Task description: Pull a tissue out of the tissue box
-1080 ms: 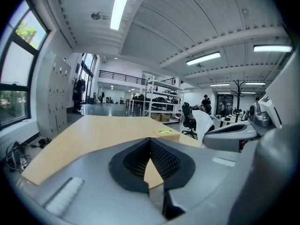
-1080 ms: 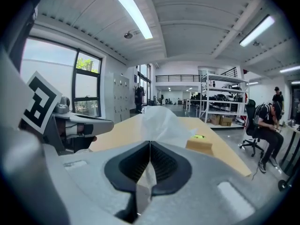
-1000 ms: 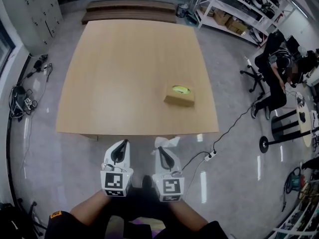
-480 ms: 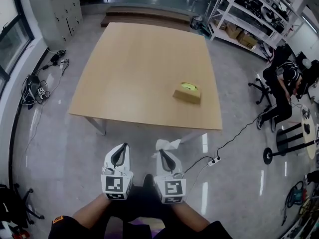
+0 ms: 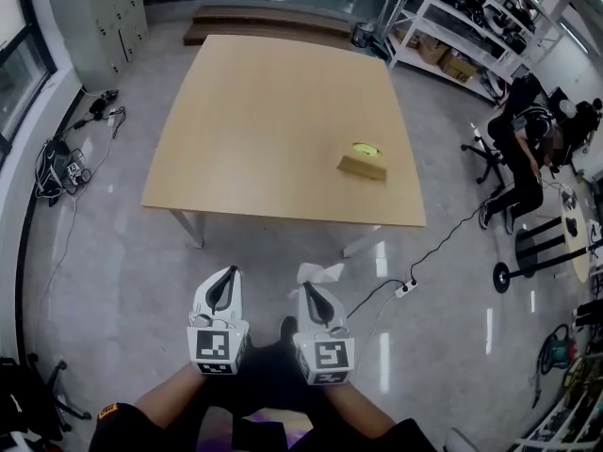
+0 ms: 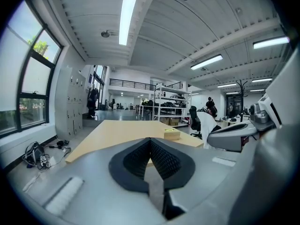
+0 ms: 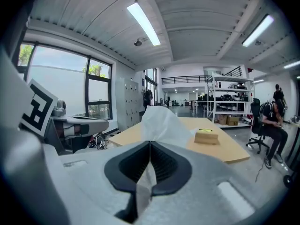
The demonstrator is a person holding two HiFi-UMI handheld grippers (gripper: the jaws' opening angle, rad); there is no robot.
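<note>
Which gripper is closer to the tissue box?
Right. The right gripper, holding a tissue, sits short of the tissue box, slightly to its left; the left gripper is farther left.

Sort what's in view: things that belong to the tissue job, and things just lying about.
Job: tissue box on the table; tissue, clamped in the right gripper.

Lying about: power strip; cables; shelves; seated person. The left gripper is shut and empty, idle.
</note>
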